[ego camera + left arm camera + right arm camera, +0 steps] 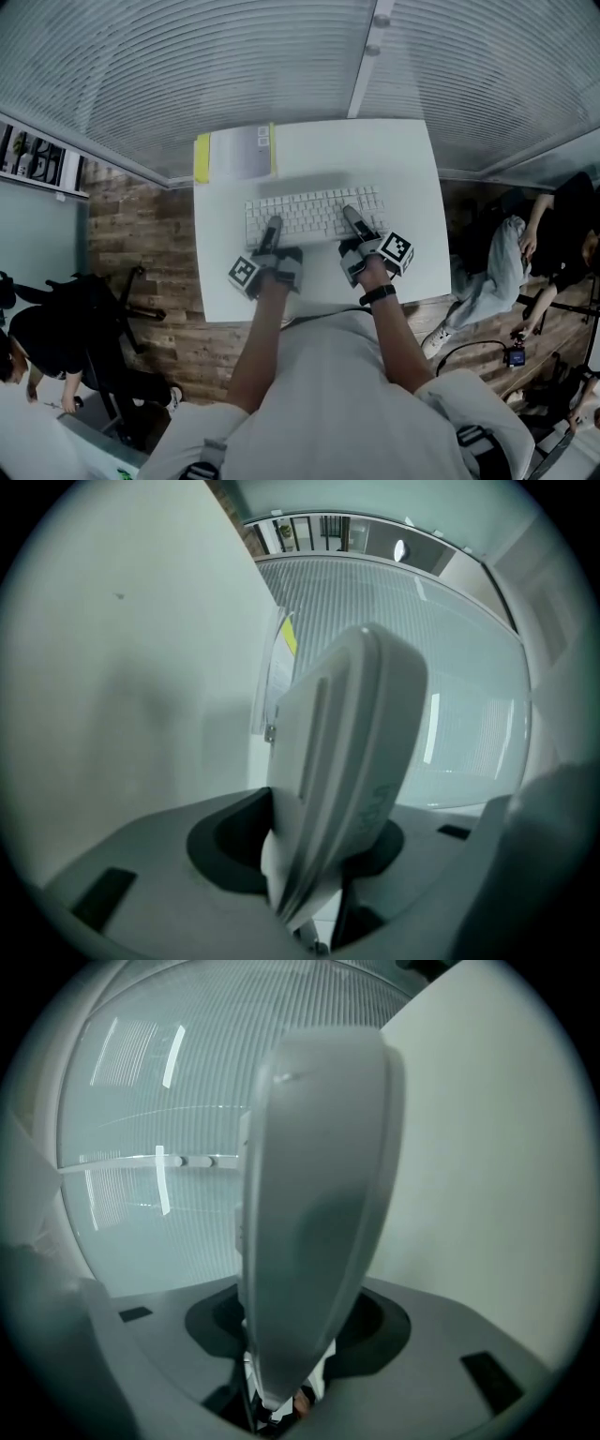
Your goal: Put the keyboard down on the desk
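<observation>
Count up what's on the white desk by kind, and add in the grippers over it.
keyboard: 1
booklet: 1
grippers: 2, the left gripper and the right gripper
total: 4

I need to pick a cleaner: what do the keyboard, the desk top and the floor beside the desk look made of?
The keyboard looks like matte white plastic: moulded keys, dull surface. The desk has a smooth white top, probably laminate or painted board; no grain shows. The floor shows brown planks with grain: wood or wood-look vinyl.
</observation>
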A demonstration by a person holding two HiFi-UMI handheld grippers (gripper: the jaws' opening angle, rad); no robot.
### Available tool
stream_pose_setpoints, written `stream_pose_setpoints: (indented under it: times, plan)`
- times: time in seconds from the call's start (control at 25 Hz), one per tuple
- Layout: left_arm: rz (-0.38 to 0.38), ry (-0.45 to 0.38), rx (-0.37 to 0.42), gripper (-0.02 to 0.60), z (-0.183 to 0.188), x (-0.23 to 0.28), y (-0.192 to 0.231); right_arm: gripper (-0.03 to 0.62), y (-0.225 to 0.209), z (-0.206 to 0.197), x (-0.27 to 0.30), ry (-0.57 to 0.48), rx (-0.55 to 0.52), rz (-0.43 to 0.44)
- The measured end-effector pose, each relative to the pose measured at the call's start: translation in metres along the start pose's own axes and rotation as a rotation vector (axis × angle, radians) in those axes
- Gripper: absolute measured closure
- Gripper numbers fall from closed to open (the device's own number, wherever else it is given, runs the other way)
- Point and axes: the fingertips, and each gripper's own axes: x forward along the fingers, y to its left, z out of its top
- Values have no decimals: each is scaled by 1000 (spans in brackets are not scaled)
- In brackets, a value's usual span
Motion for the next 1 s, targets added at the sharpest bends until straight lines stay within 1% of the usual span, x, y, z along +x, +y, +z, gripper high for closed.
stream_pose_setpoints:
  times: [0.24, 0.56, 0.72, 0.84, 1.0]
  plan:
    - [34, 6, -16, 433, 0, 14, 15, 413, -16, 10, 7, -21, 13, -29]
    - [46, -1, -39, 433, 1, 15, 21, 413, -20, 10, 7, -29, 22, -55]
    - [48, -4, -46, 433, 0, 15, 24, 413, -23, 12, 7, -26, 9, -66]
    - [56, -6, -49, 433, 1, 17, 29, 413, -26, 13, 8, -28, 15, -65]
    - [60, -10, -53, 432, 2, 17, 33, 413, -31, 12, 8, -26, 27, -85]
